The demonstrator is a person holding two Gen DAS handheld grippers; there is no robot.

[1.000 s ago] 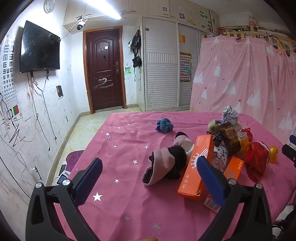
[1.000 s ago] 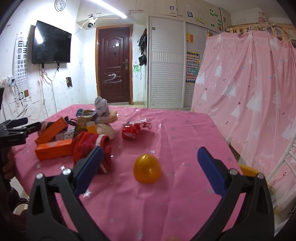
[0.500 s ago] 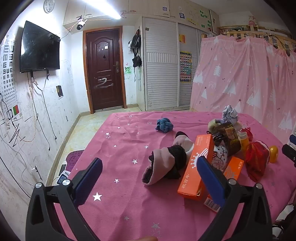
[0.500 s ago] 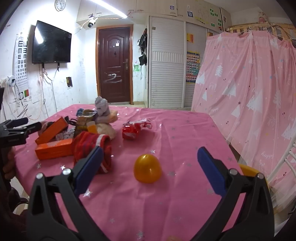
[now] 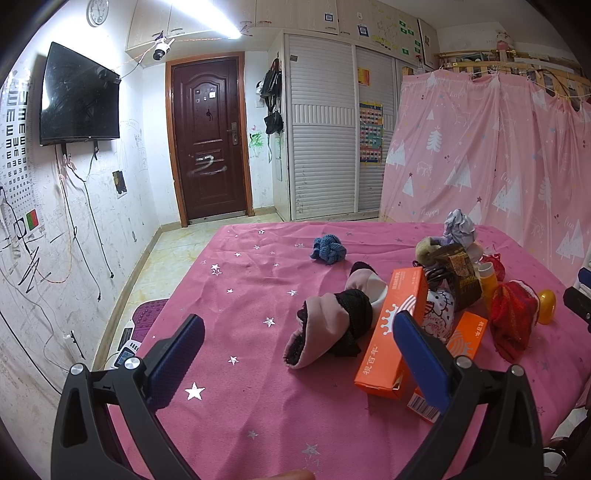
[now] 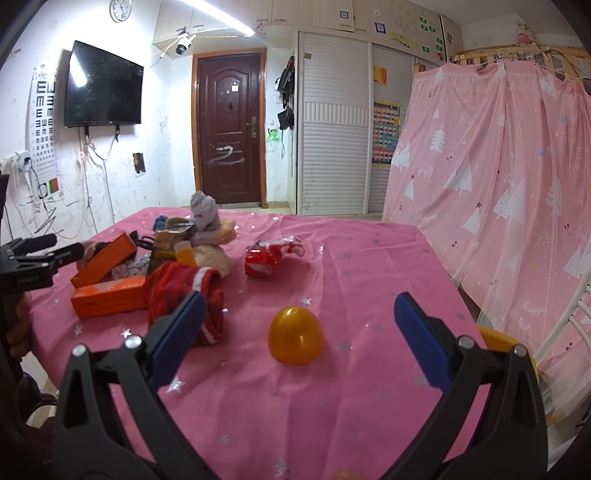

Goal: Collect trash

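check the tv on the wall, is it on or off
Off. The wall-mounted TV has a black screen with no picture in both views; the only bright patch on it is a glare from the ceiling light.

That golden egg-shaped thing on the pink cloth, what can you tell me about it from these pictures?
The golden egg is a smooth, shiny, egg-shaped shell that looks like plastic, with a faint seam and bright glints from the ceiling light. It rests alone on the pink starred tablecloth, touching nothing else. It lies straight ahead of the open right claw, not yet between its fingers. The red knit cloth lies to its left, apart from it. From the left wrist view the egg peeks out behind that red cloth.
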